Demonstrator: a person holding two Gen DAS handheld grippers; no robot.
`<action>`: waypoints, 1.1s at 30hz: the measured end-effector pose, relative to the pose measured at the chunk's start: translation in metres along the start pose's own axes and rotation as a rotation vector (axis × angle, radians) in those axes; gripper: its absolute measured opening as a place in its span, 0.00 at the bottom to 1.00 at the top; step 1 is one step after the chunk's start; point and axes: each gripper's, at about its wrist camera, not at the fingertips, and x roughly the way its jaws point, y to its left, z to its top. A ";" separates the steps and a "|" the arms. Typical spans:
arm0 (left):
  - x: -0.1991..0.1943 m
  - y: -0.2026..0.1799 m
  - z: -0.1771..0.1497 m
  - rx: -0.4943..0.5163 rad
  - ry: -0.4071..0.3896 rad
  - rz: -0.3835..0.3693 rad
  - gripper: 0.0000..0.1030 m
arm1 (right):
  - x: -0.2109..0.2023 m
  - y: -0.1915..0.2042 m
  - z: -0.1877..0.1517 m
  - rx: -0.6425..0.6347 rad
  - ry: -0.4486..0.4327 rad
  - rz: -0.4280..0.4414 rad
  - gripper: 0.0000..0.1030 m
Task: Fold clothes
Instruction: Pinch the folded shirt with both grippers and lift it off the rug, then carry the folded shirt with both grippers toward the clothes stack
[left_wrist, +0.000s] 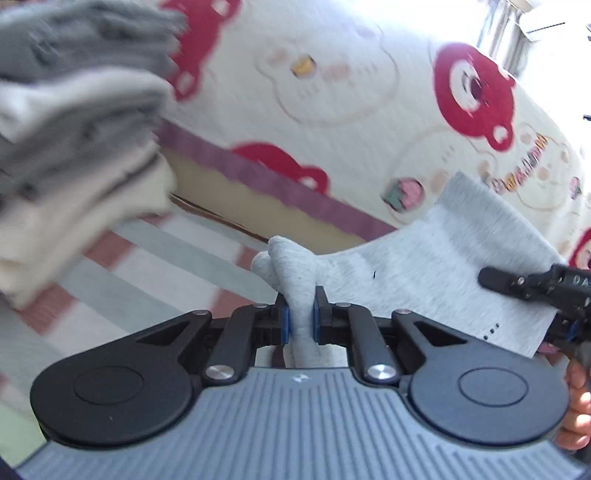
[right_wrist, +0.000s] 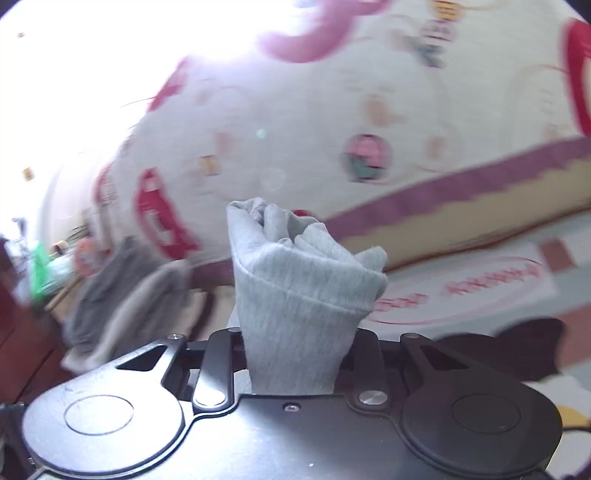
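The left gripper (left_wrist: 301, 319) and right gripper (right_wrist: 291, 354) each had jaws clamped on bunched ends of a light grey garment (left_wrist: 443, 266), held above the striped mat (left_wrist: 155, 258). Blurred writing on the bear-print bedcover (left_wrist: 332, 74) and mat was unreadable.

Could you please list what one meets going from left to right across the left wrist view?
Stack of folded clothes → left tongs pinching the grey garment → right tongs.
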 end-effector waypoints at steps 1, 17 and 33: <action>-0.015 0.007 0.008 -0.016 -0.025 0.013 0.10 | 0.003 0.017 0.005 -0.040 0.009 0.027 0.30; -0.150 0.079 0.188 0.266 -0.416 0.399 0.10 | 0.161 0.273 0.146 -0.349 0.168 0.570 0.30; -0.053 0.210 0.225 -0.009 -0.268 0.367 0.11 | 0.364 0.203 0.101 0.334 0.271 0.477 0.57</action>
